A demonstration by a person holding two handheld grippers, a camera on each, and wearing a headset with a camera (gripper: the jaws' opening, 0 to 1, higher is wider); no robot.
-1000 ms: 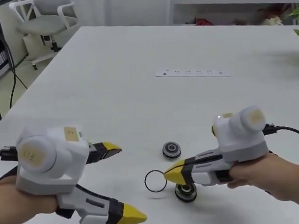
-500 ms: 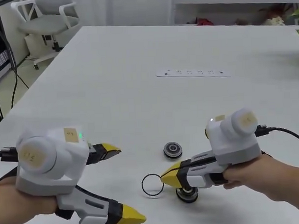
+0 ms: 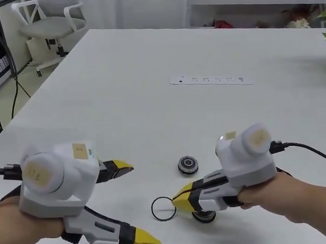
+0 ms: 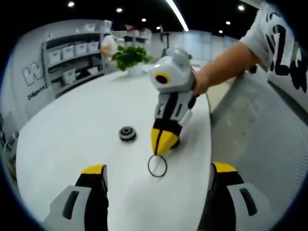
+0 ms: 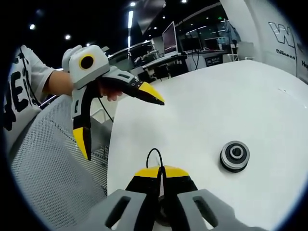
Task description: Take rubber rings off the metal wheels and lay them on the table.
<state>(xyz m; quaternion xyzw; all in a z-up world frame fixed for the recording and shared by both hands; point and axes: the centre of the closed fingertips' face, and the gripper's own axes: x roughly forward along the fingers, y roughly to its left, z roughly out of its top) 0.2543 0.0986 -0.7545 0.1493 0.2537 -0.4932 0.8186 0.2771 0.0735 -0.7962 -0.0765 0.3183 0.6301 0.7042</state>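
Note:
My right gripper (image 3: 175,203) is shut on the right edge of a thin black rubber ring (image 3: 163,209), which hangs low over the white table (image 3: 151,101) to the left of its yellow tips. A metal wheel (image 3: 205,216) sits just under that gripper's jaws, mostly covered. A second wheel (image 3: 188,164) with a dark rim stands free a little farther away. In the right gripper view the shut gripper (image 5: 161,172) pinches the ring (image 5: 154,155), with the free wheel (image 5: 235,155) to the right. My left gripper (image 3: 135,204) is open with nothing in it, and the ring (image 4: 157,166) lies ahead between its jaws.
A white power strip (image 3: 211,80) lies across the table farther back. A white office chair (image 3: 47,24) stands beyond the table's far left corner. The table's near edge runs just behind both hands.
My right gripper has drawn a little to the left and toward me with the ring in it. The covered wheel has shifted slightly with it. The left gripper has barely moved.

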